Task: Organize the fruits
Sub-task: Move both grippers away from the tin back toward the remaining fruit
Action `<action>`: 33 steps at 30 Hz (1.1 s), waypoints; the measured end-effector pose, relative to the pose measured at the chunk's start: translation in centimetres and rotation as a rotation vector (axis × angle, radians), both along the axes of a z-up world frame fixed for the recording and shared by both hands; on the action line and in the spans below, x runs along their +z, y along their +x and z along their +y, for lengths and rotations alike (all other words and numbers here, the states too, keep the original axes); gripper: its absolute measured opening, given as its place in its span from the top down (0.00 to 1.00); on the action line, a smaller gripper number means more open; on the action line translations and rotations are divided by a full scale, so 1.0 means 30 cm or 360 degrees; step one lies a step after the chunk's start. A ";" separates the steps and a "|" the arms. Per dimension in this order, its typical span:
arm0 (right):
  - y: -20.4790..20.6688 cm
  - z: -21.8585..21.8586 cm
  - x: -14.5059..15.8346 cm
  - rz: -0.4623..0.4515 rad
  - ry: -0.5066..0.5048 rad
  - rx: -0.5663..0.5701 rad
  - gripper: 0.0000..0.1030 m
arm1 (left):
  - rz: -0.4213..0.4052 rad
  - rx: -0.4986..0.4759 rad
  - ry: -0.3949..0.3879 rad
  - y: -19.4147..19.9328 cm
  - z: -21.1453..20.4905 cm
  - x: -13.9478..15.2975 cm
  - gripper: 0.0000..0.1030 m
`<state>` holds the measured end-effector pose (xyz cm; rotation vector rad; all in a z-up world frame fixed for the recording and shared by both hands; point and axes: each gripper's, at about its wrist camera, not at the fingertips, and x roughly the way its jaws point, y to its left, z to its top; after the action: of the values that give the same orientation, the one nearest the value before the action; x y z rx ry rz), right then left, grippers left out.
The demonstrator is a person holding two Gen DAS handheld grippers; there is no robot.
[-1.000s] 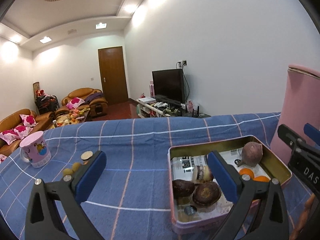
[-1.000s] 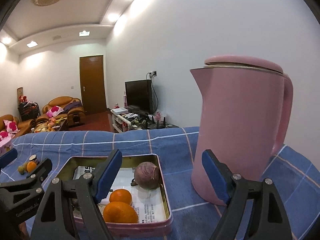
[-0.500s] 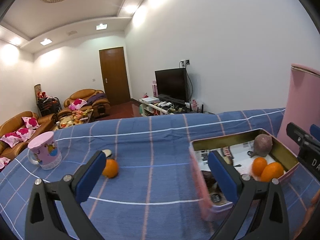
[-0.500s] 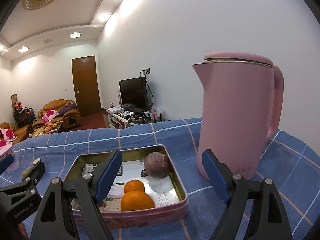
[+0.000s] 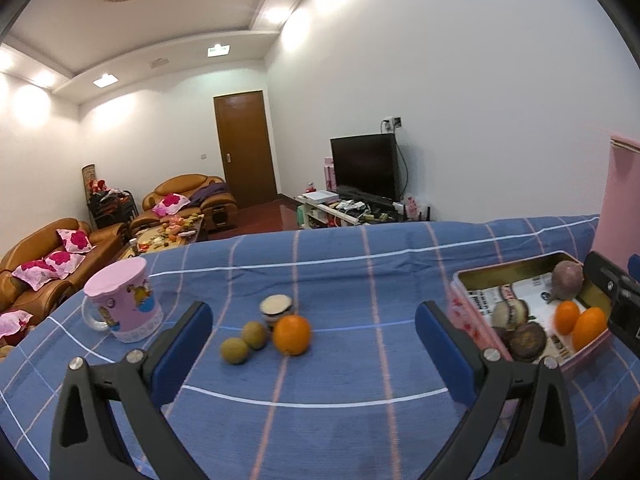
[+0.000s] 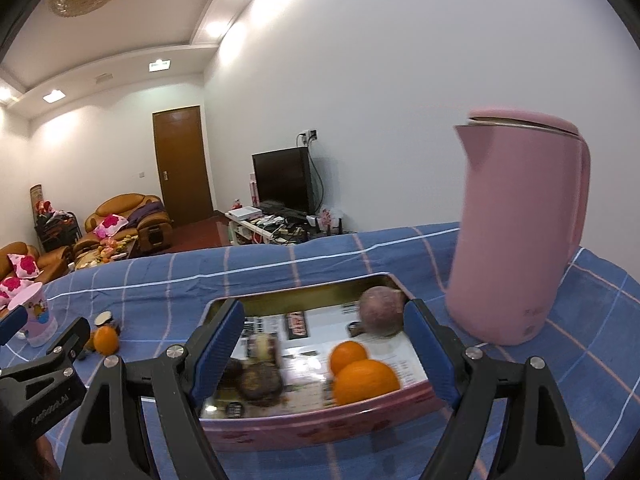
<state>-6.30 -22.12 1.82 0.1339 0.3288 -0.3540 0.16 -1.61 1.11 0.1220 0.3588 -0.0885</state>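
A: Two views. Left wrist first: left gripper (image 5: 314, 334) jaws spread wide, nothing between the pads. It hangs above the blue checked tablecloth (image 5: 340, 412).

B: Loose fruit?

A: One orange (image 5: 292, 335) on the cloth, ahead between the fingers. Two small greenish-brown fruits (image 5: 245, 343) just to its left, touching each other. Small white-lidded jar (image 5: 275, 309) right behind the orange. Pink mug (image 5: 122, 306) further left.

B: And the box?

A: Pink tin (image 5: 464, 312) at the right edge, lined with printed paper. Inside: round purple fruit (image 5: 567, 280) in the far corner, two oranges (image 5: 578, 321) at the right side, dark brown halved pieces (image 5: 520, 330) nearer the front. What those are, cannot tell.

B: Right wrist view?

A: Right gripper (image 6: 324, 352) also wide apart, holding nothing, poised over the near end of the tin (image 6: 320, 428). The tin's two oranges sit side by side between the fingers; purple fruit against the far right corner. Tall pink kettle (image 6: 520, 232) stands upright just right of the tin. Loose orange shows far left, beside the left gripper's finger.
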 end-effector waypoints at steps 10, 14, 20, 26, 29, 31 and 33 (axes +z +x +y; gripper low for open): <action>0.052 0.164 -0.002 0.0003 -0.0047 0.0087 0.19 | 0.0036 0.0073 -0.0070 0.063 0.155 -0.005 0.00; 0.081 0.219 -0.005 0.0009 -0.0043 0.0121 0.19 | 0.0046 0.0094 -0.0083 0.082 0.202 -0.012 0.00; 0.123 0.299 -0.016 0.0029 -0.0032 0.0171 0.19 | 0.0071 0.0147 -0.0102 0.121 0.278 -0.018 0.00; 0.170 0.368 -0.022 0.0050 -0.0013 0.0235 0.19 | 0.0110 0.0279 -0.0068 0.169 0.344 -0.026 0.00; 0.195 0.397 -0.024 0.0065 0.0006 0.0265 0.19 | 0.0155 0.0326 -0.0077 0.195 0.375 -0.033 0.00; 0.212 0.411 -0.027 0.0074 0.0028 0.0287 0.19 | 0.0175 0.0353 -0.0088 0.208 0.397 -0.034 0.00; 0.229 0.424 -0.031 0.0082 0.0048 0.0304 0.19 | 0.0191 0.0380 -0.0092 0.218 0.417 -0.035 0.00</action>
<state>0.56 -9.41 0.89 0.1217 0.3949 -0.1637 6.72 10.90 0.04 0.0160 0.4874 0.1304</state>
